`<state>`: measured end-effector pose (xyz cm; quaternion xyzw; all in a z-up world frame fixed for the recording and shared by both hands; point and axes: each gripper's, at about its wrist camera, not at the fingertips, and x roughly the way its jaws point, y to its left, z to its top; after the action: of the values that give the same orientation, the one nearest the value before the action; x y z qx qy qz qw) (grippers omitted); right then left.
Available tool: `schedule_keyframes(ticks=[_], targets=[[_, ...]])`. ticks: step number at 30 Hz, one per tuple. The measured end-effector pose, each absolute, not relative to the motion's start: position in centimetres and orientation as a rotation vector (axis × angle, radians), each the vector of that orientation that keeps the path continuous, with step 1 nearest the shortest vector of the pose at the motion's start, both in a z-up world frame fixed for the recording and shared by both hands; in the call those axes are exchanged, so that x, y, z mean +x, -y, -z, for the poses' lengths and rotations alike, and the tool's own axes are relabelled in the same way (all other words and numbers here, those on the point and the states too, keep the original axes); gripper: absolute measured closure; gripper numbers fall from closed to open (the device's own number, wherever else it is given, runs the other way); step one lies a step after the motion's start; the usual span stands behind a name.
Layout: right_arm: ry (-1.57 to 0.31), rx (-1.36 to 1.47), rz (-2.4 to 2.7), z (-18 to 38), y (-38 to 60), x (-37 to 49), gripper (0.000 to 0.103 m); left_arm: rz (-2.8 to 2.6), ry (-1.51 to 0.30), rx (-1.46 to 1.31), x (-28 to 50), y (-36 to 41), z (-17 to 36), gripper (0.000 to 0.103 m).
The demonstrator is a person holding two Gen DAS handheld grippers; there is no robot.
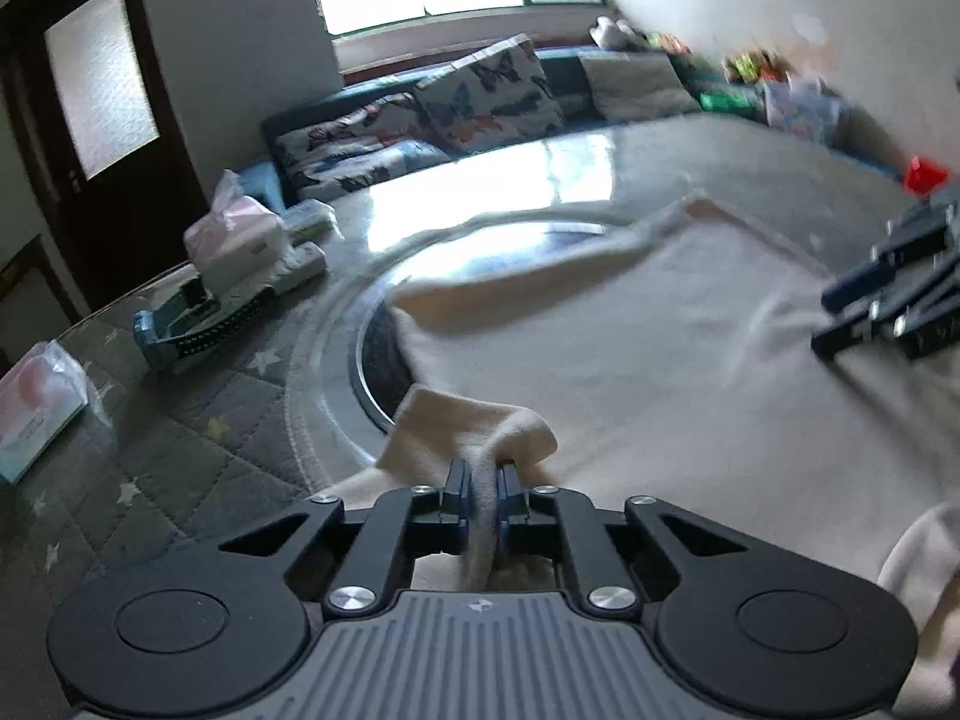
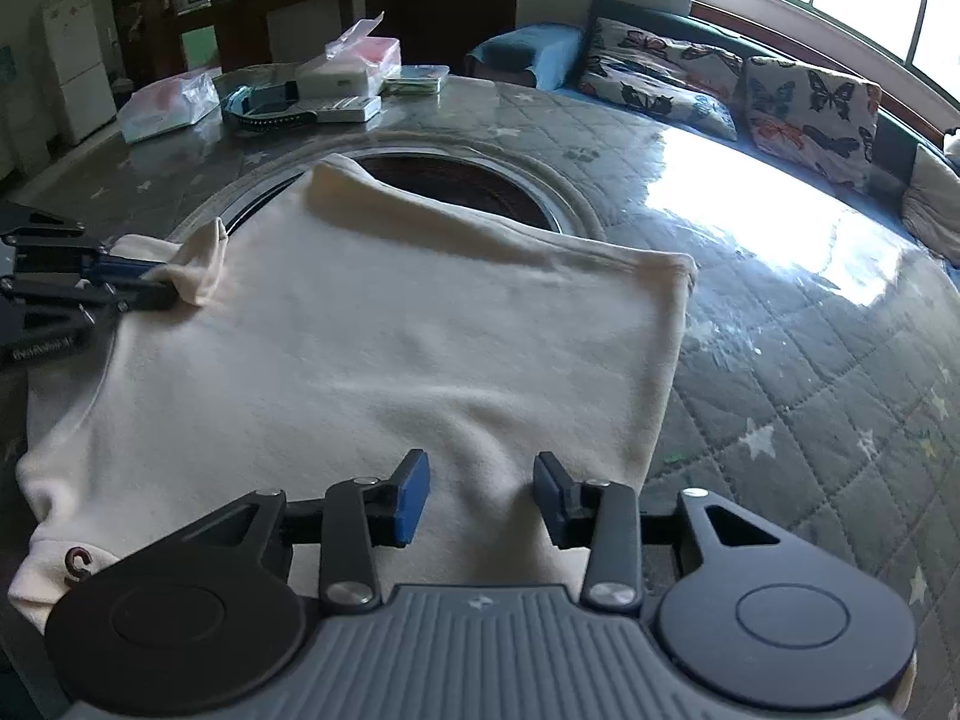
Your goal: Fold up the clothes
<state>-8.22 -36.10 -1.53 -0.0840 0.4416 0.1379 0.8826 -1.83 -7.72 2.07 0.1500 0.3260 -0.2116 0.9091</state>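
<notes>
A cream fleece garment lies spread over the quilted table, its far edge over the round glass inset. My left gripper is shut on a bunched fold of the cream garment at its left edge; the same gripper shows at the left of the right wrist view, pinching that fold. My right gripper stands open just above the garment's near edge, blue pads apart with only flat cloth beneath them. It also appears as a dark blurred shape, the right gripper, in the left wrist view.
Tissue packs, a plastic bag and a small dark device sit at the table's far left. A sofa with butterfly cushions curves behind the table under the windows. Grey quilted cover lies bare to the right.
</notes>
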Motion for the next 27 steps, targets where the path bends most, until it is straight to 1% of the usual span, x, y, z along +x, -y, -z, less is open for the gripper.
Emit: schedule_keyframes(ticks=[3,7,12,16,18,23,24,27], targets=[[-0.918,-0.173,-0.281,1.5,36.2,-8.4,0.062,0.393,-0.631,0.25,-2.4,6.3,-3.6,0.098],[-0.921,-0.183,-0.277,1.5,36.1,-8.4,0.06,0.336,-0.586,0.158,-2.8,3.6,-5.7,0.099],[-0.922,-0.183,-0.265,1.5,36.0,-8.5,0.053,0.219,-0.542,0.095,-3.2,-0.5,-7.4,0.099],[-0.92,-0.182,-0.265,1.4,36.2,-8.6,0.052,0.119,-0.556,0.076,-3.1,-3.8,-7.2,0.099],[-0.92,-0.183,-0.265,1.5,36.3,-8.6,0.046,0.077,-0.575,0.065,-3.1,-5.3,-6.9,0.099],[-0.917,-0.177,-0.263,1.5,36.3,-8.7,0.044,0.007,-0.622,0.05,-3.5,-7.9,-5.7,0.098],[-0.917,-0.175,-0.263,1.5,36.3,-8.7,0.042,-0.005,-0.632,0.043,-3.6,-8.4,-5.5,0.098],[-0.915,-0.173,-0.268,1.6,36.3,-8.8,0.042,-0.004,-0.673,0.002,-3.4,-9.3,-4.9,0.094]])
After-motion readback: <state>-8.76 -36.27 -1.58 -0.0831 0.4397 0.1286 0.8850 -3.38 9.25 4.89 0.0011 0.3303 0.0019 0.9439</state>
